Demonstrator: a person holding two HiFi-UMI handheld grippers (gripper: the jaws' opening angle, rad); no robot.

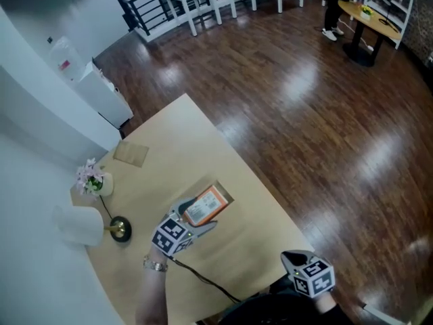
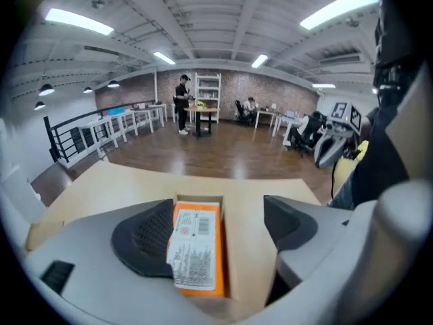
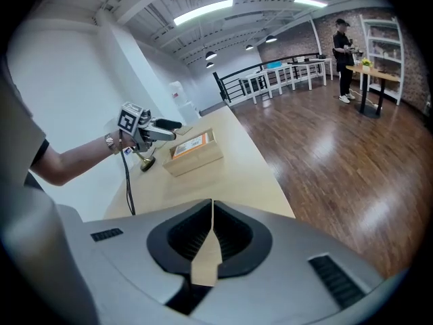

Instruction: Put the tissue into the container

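An orange tissue pack (image 1: pixel 203 207) with a white label lies flat inside a shallow wooden container (image 1: pixel 226 196) on the beige table. My left gripper (image 1: pixel 197 217) hovers just over the container with its jaws wide apart. In the left gripper view the tissue pack (image 2: pixel 196 249) rests against the left pad (image 2: pixel 145 239), while the right pad (image 2: pixel 287 219) stands well clear of it, beyond the container wall (image 2: pixel 227 252). My right gripper (image 1: pixel 298 257) hangs off the table's near corner. Its jaws (image 3: pixel 212 215) are shut with nothing between them. From there the container (image 3: pixel 196 160) and the left gripper (image 3: pixel 166 124) show ahead.
A lamp with a gold base (image 1: pixel 120 229) and white shade (image 1: pixel 78 225) stands left of the container, with a flower vase (image 1: pixel 91 178) and a flat brown card (image 1: pixel 130 154) further back. The table edge (image 1: pixel 270 195) runs diagonally beside dark wood floor. A person (image 1: pixel 333 9) stands far off.
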